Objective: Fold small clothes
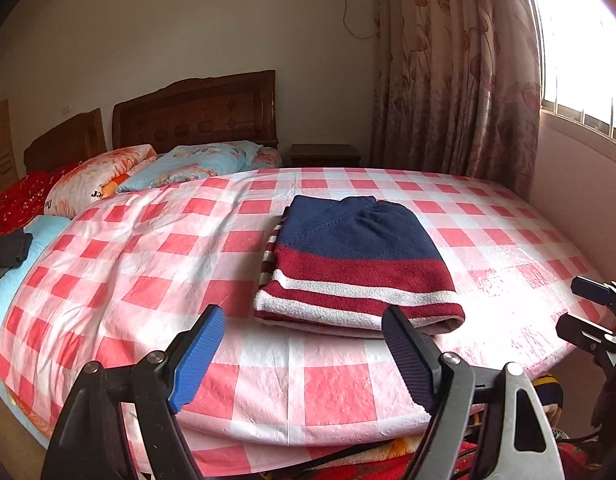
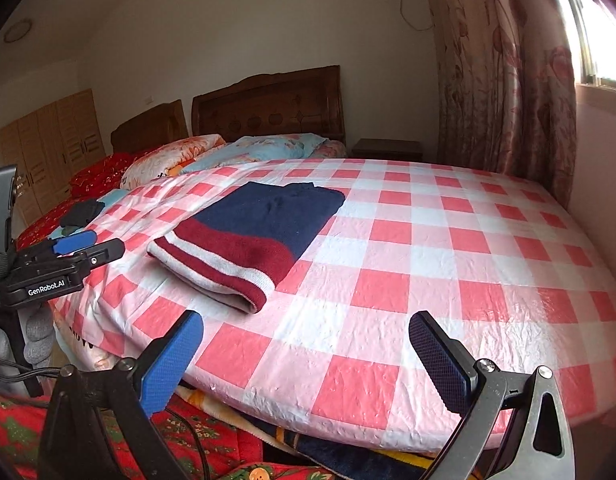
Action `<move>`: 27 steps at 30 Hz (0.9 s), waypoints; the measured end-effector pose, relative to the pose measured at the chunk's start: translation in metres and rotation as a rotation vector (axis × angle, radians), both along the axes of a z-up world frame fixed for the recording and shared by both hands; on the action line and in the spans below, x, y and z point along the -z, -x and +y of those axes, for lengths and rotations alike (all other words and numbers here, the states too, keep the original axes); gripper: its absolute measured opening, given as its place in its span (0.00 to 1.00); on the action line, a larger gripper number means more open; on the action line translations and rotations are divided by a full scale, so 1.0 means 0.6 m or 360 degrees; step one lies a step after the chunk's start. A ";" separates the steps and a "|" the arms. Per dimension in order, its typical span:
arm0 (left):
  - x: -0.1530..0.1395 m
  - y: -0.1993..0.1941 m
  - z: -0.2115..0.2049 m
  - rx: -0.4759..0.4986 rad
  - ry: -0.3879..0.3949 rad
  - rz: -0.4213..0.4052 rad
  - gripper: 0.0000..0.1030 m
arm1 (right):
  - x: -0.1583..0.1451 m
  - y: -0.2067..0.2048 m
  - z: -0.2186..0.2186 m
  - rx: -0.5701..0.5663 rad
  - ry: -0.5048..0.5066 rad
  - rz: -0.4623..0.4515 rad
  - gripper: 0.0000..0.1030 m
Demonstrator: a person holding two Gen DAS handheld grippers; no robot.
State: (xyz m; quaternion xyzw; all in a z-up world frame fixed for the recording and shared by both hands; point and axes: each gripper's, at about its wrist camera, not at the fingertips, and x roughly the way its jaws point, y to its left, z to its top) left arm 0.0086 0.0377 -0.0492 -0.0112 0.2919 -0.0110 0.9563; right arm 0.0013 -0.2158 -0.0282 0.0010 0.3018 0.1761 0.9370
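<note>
Folded and lying flat: small knitted sweater [image 1: 355, 268], navy on top, dark red and white stripes toward the near edge, resting on the red-and-white checked sheet [image 1: 148, 280] that covers the bed. Near edge of the fold close to the front rim of the bed, well inside the checked cloth.

Left tongs [image 1: 304, 356] spread wide, blue pads apart, nothing between them, hanging just short of the sweater's striped hem without touching it. From the right wrist view, same tongs seen side-on at the left, off the corner of the garment.

Right tongs [image 2: 308, 360] likewise spread wide, empty, poised over bare checked sheet to the right of the sweater, clear of it. Tips of these tongs also peeking in at the right border of the left wrist view.

Further back: orange floral pillow [image 1: 96, 176] and pale blue pillow [image 1: 200, 164] against a carved wooden headboard [image 1: 196, 112]. Small dark bundle of cloth [image 1: 8, 252] off to the left on a light blue cover. Floral curtain [image 1: 455, 80] beside a bright window on the right.
</note>
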 end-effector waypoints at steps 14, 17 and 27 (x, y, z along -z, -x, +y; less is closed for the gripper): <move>-0.007 0.003 -0.015 0.0054 -0.0047 -0.0031 0.80 | -0.003 0.006 0.008 -0.0020 0.0014 -0.0024 1.00; -0.007 0.002 -0.015 0.0054 -0.0046 -0.0029 0.80 | -0.003 0.006 0.008 -0.0020 0.0015 -0.0024 1.00; -0.006 0.002 -0.015 0.0056 -0.0046 -0.0026 0.80 | -0.002 0.004 0.007 -0.0023 0.0009 -0.0013 1.00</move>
